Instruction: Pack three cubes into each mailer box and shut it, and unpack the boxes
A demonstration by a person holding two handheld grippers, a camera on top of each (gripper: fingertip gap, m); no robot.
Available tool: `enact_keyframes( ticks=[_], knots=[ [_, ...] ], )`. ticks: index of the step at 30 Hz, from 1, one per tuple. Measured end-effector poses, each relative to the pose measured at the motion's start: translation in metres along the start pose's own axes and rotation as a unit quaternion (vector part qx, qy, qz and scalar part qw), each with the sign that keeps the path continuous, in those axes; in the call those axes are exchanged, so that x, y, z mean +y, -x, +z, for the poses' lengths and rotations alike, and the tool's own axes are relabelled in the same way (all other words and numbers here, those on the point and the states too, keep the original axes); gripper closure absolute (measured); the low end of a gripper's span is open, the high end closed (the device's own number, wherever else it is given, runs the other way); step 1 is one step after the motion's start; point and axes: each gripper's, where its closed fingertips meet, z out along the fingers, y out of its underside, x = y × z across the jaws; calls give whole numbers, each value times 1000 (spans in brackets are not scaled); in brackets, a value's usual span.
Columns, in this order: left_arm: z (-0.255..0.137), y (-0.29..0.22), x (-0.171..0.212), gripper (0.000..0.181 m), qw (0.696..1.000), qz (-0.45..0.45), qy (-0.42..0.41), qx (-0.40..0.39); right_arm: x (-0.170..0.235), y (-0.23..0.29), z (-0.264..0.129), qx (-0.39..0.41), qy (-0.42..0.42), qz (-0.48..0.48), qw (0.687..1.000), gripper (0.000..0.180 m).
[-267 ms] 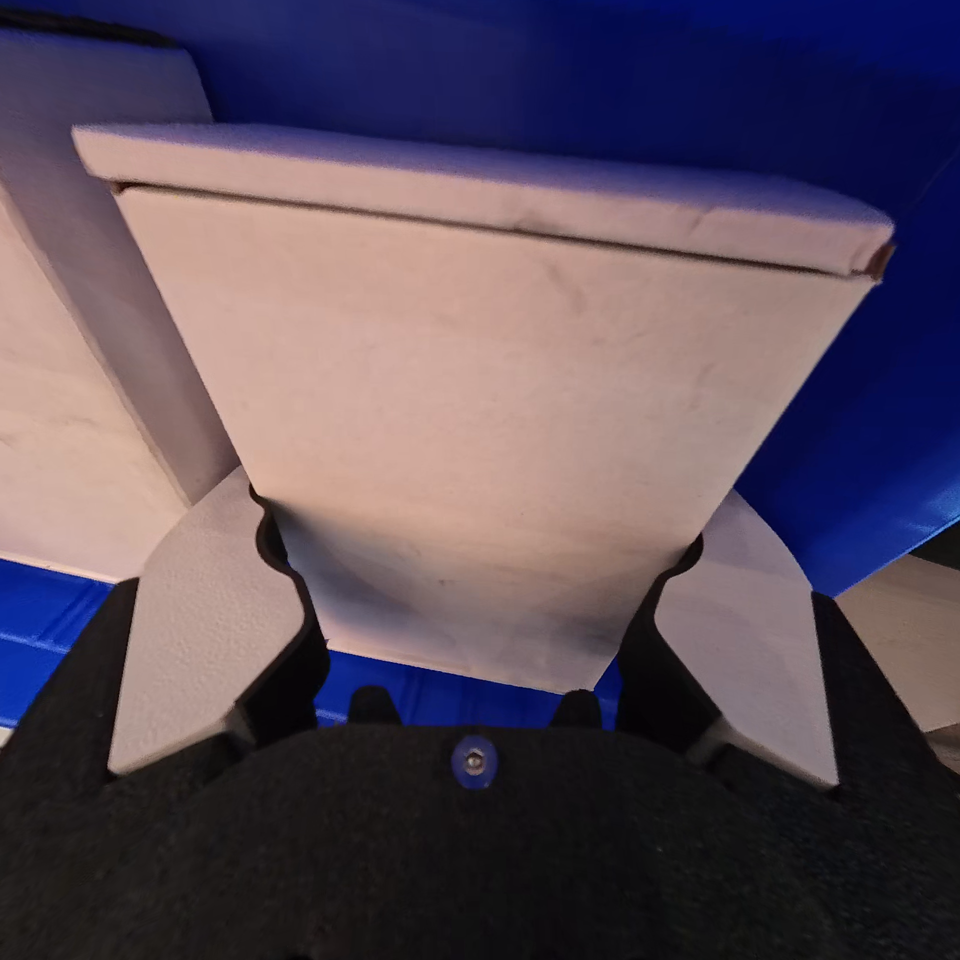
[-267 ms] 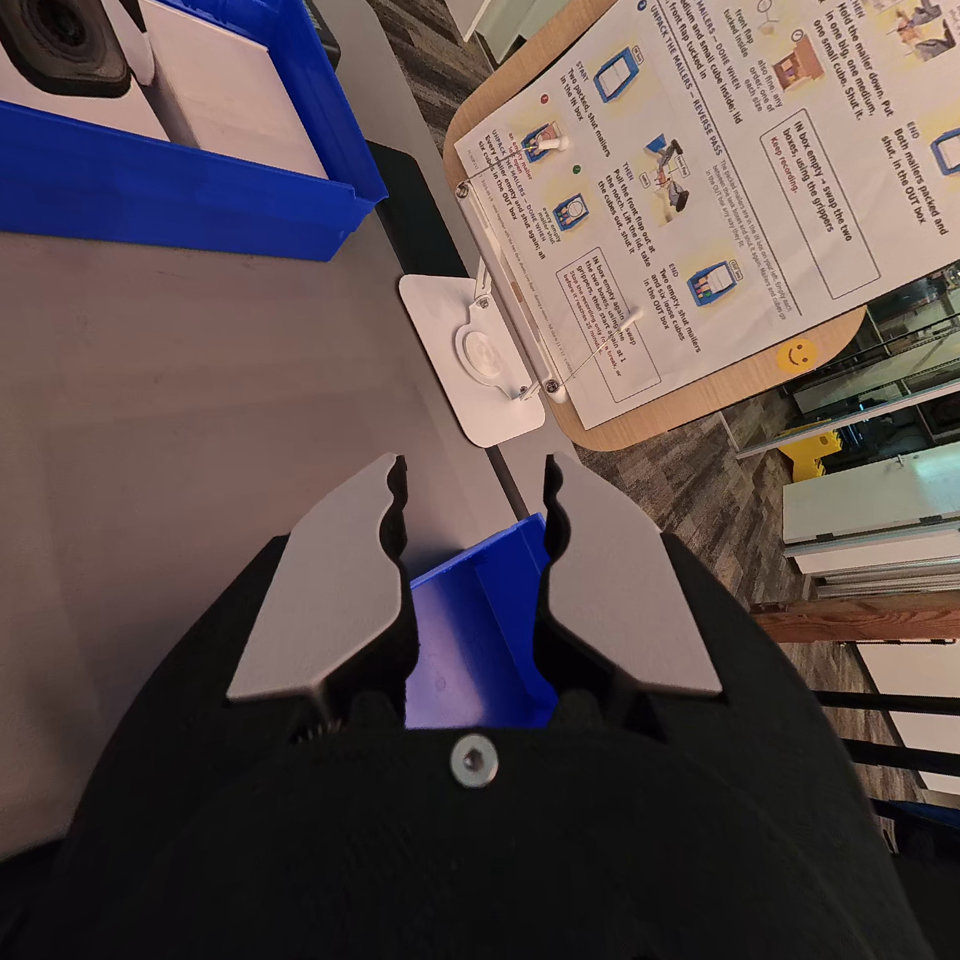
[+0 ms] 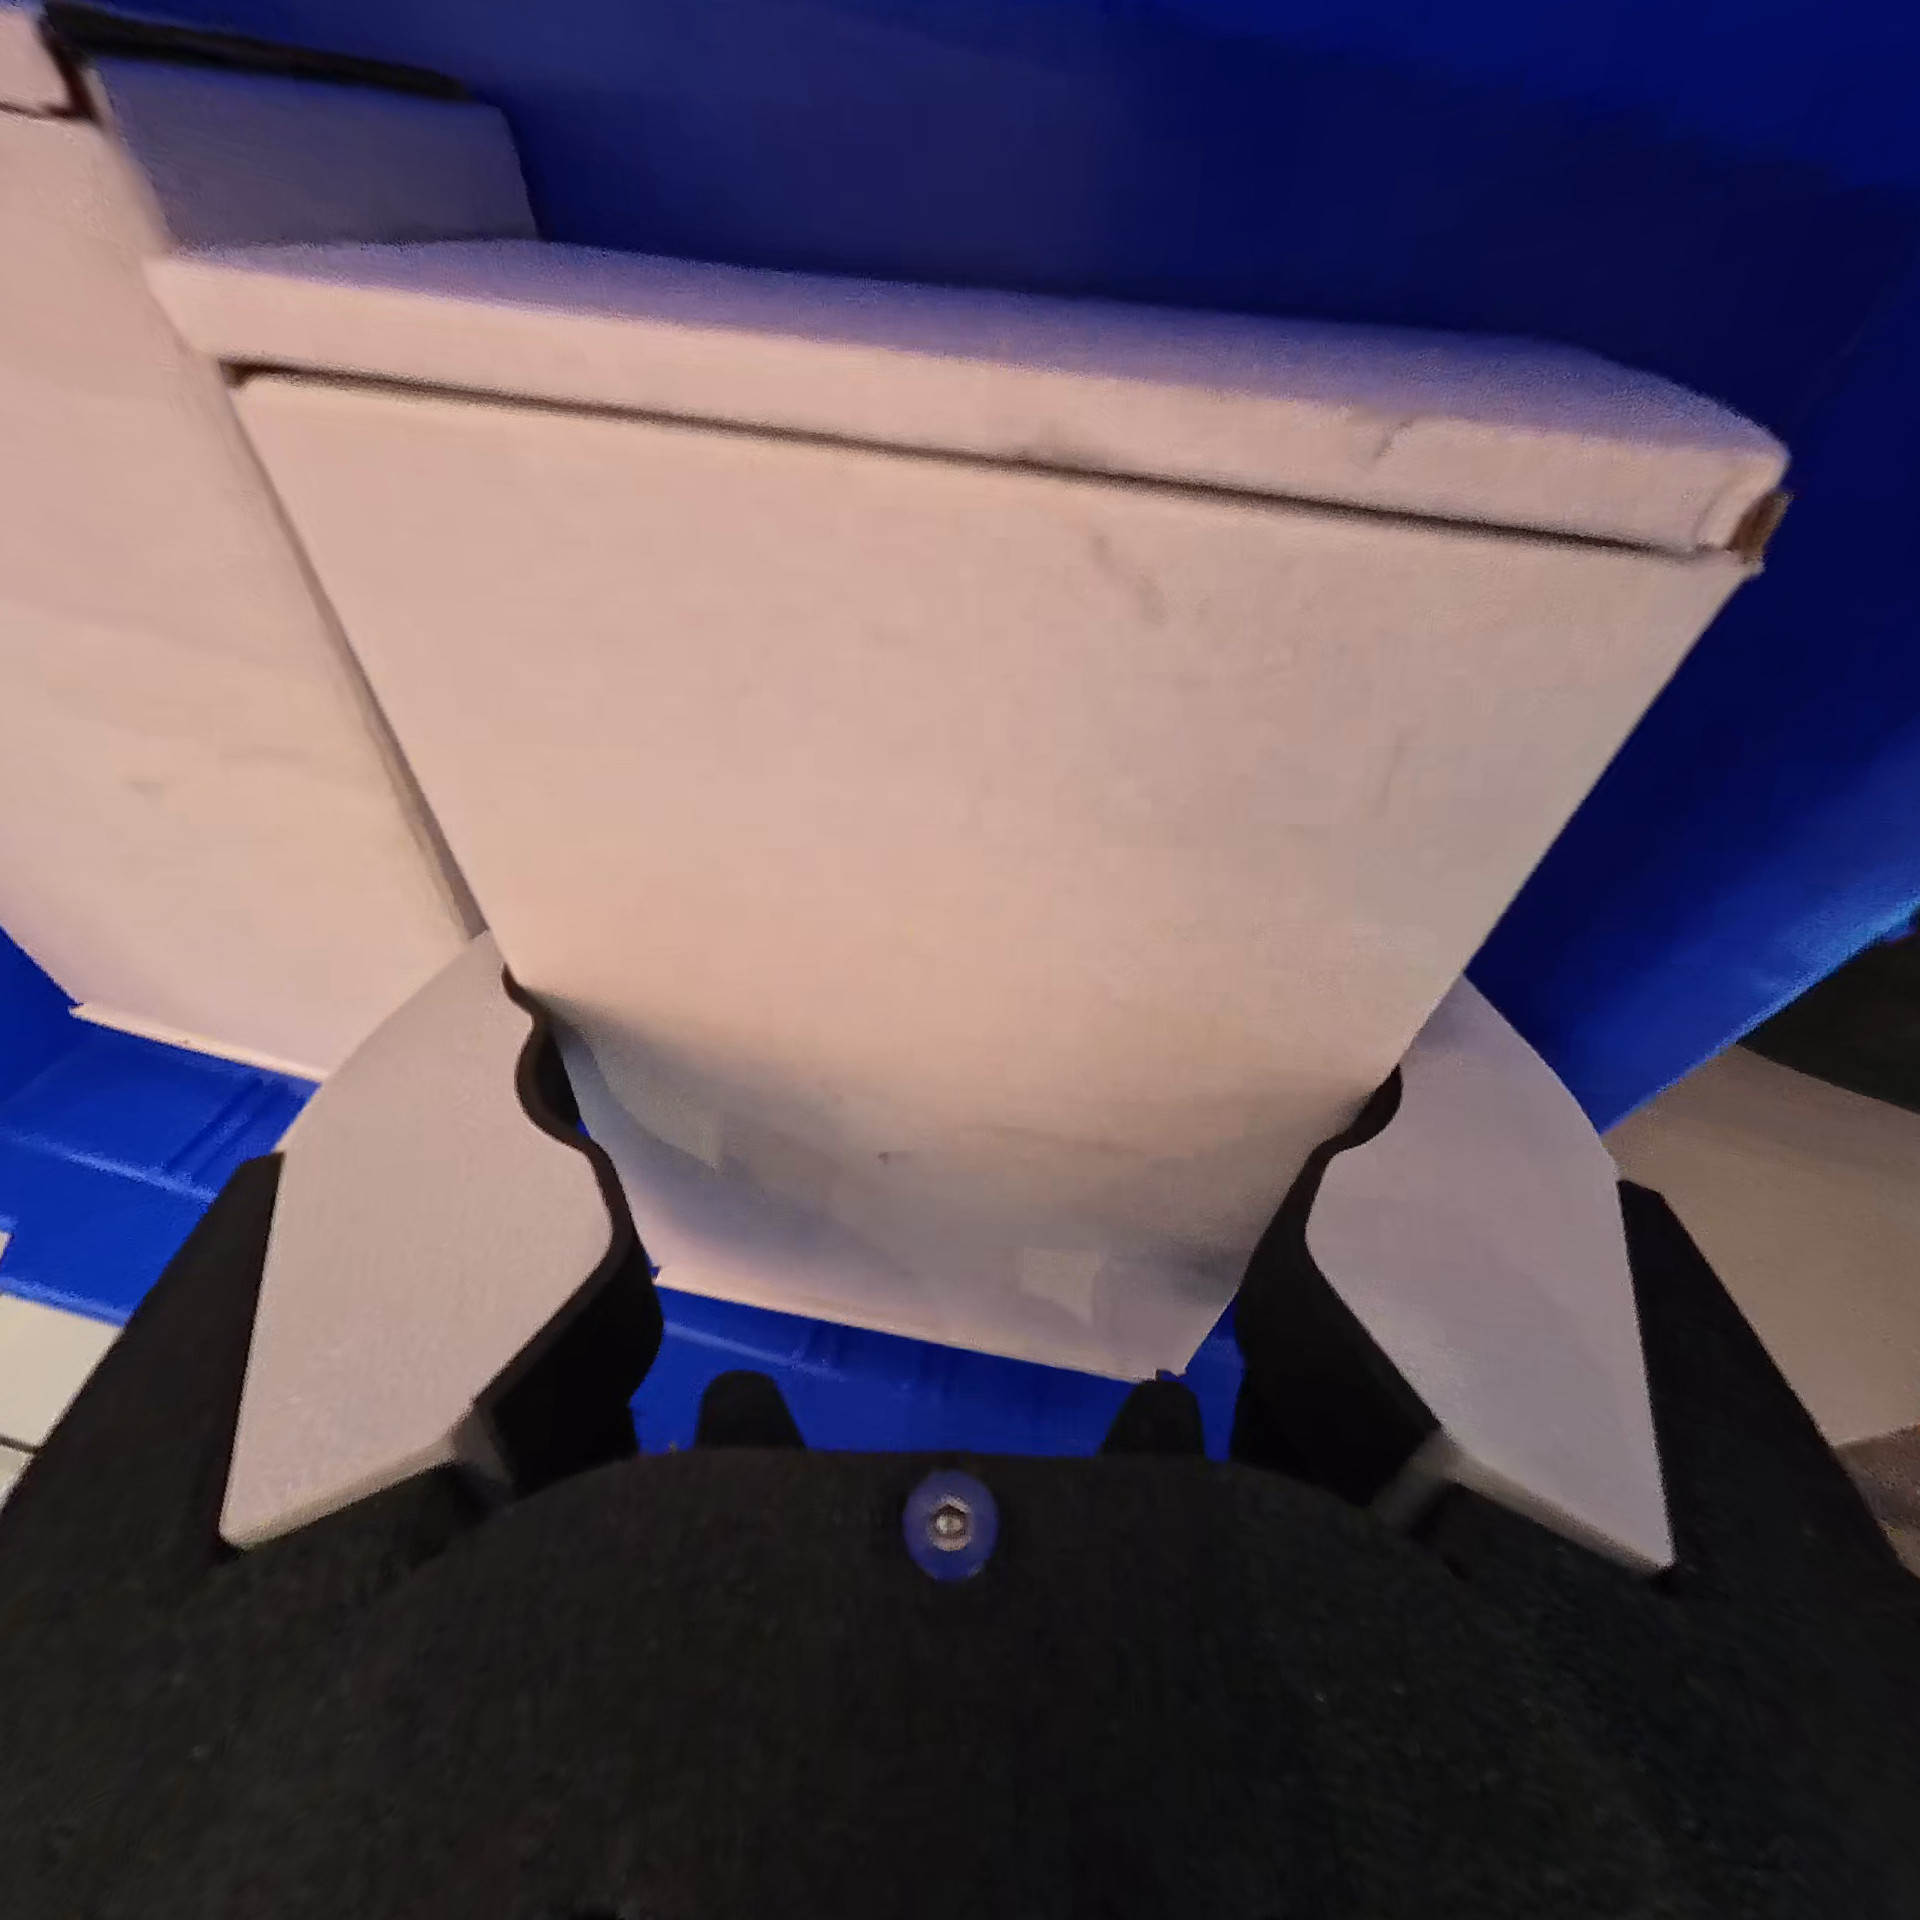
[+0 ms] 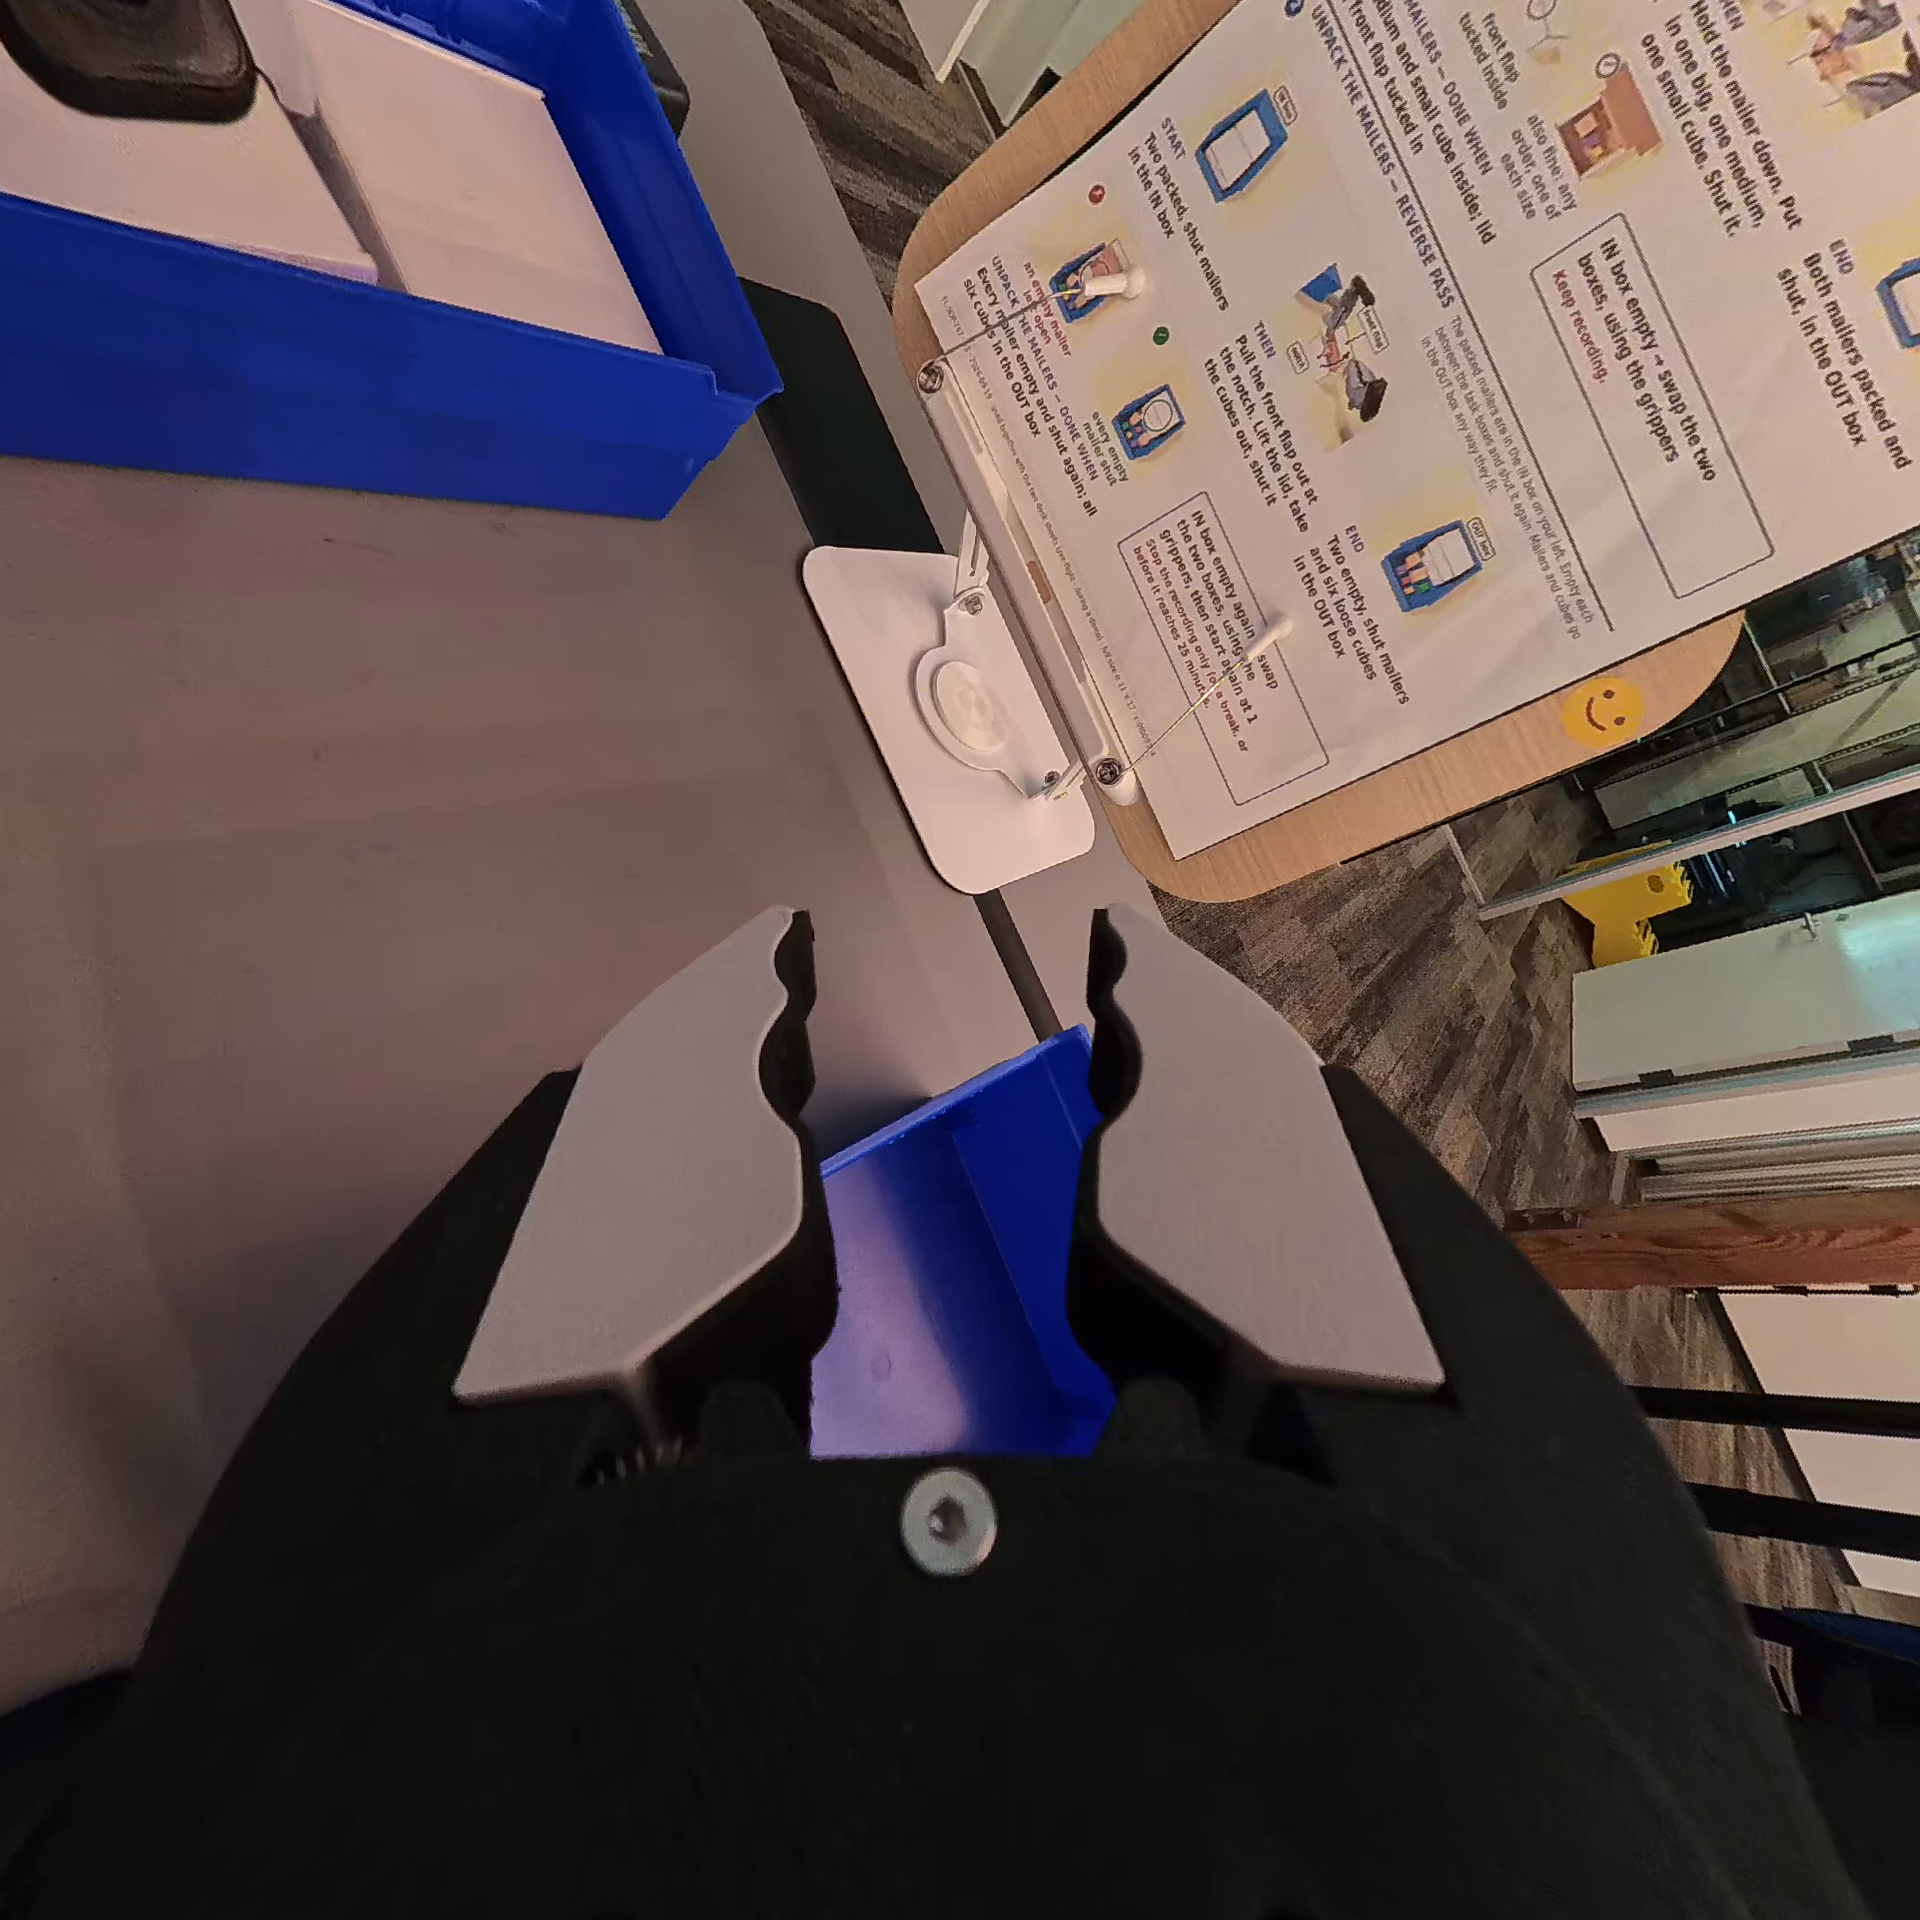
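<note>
**Left tongs clamped on a shut mailer box inside the blue bin**

Gripping a white mailer box across its width, the left tongs have a grey finger pressed against each side wall. We find the box's lid shut, its front edge folded down. The box sits in a blue bin, whose wall rises behind and to the right. A second white mailer box lies just beside the first on the left; we cannot tell whether the two touch.

In the right wrist view, we record the right tongs standing apart and holding nothing, above the grey counter. Between the fingers shows the corner of another blue bin, its visible inside bare. Farther off at upper left, the first blue bin rests on the counter with both white boxes in it and a black gripper body at the frame's corner. A white stand on the counter holds an instruction sheet on a wooden board with a yellow smiley sticker.
</note>
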Motion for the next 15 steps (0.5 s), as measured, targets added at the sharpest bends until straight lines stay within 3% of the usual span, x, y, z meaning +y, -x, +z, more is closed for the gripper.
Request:
enact_keyframes(
  ticks=[1, 15],
  knots=[
    [-3, 0, 1, 39, 1000, -1, 0, -1, 0, 0, 0, 0, 0, -1, 1000, 128],
    [-56, 21, 17, 40, 998, -5, 26, -65, -3, -3, -6, 5, -10, 1, 1000, 128]
  ],
)
